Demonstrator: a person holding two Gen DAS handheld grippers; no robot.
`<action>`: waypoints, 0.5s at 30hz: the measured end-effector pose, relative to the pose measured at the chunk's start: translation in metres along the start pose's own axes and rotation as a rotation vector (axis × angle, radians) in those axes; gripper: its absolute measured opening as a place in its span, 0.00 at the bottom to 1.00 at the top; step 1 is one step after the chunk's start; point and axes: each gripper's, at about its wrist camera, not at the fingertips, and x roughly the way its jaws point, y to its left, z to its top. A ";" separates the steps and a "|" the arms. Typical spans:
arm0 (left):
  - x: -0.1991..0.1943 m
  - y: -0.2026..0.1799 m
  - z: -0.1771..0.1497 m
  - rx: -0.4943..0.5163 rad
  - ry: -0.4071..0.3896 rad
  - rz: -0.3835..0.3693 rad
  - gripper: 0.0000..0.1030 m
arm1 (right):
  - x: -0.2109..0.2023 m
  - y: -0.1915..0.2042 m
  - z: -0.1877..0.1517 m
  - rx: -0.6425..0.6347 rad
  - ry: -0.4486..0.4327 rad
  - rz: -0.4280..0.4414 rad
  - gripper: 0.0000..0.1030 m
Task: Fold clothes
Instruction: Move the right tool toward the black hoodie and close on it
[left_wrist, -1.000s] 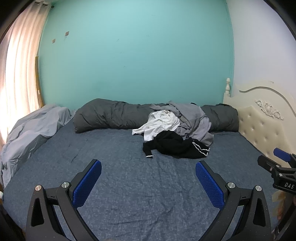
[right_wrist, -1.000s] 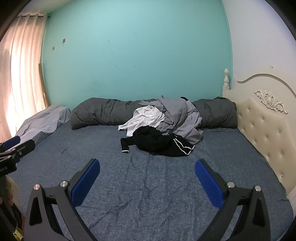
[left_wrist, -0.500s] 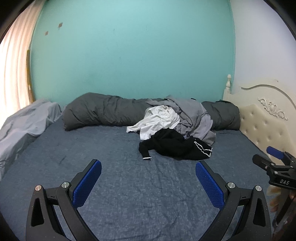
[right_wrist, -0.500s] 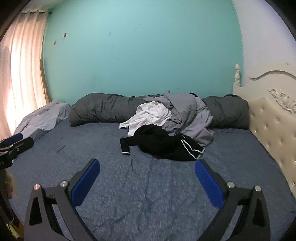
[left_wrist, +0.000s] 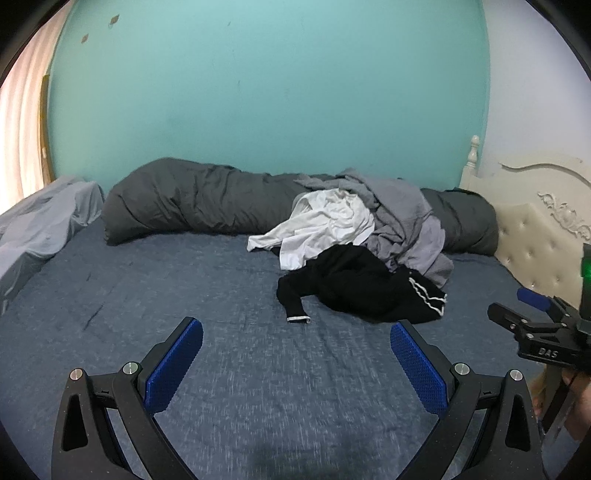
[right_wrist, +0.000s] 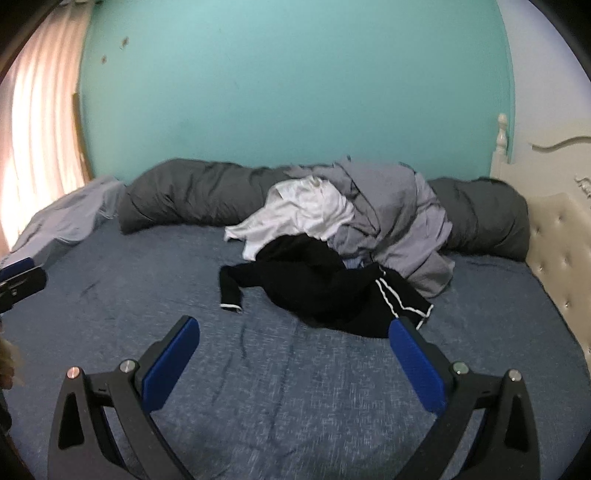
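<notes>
On the blue bed (left_wrist: 184, 280), a crumpled black garment (left_wrist: 354, 291) fronts white (left_wrist: 325, 221) and grey clothes (left_wrist: 402, 221); both jaws wide.

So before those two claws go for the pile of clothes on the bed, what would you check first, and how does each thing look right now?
1. Left claw open and empty: ok.
2. Right claw open and empty: ok.
3. Black garment lies frontmost in the pile, one sleeve stretched out on the blue bedsheet: ok, an easy first pick.
4. Black garment free of the others: not ok, the white garment and grey clothes overlap its far edge.
5. Bare sheet in front for folding: ok.
6. How many garments are in the pile: cannot tell.
</notes>
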 end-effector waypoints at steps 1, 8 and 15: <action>0.010 0.002 0.000 -0.007 0.006 -0.002 1.00 | 0.014 -0.001 0.001 -0.009 0.014 -0.002 1.00; 0.065 0.019 -0.008 -0.054 0.031 -0.008 1.00 | 0.103 -0.003 -0.005 -0.078 0.074 -0.038 1.00; 0.117 0.036 -0.017 -0.097 0.053 -0.010 1.00 | 0.190 -0.005 -0.008 -0.102 0.135 -0.074 1.00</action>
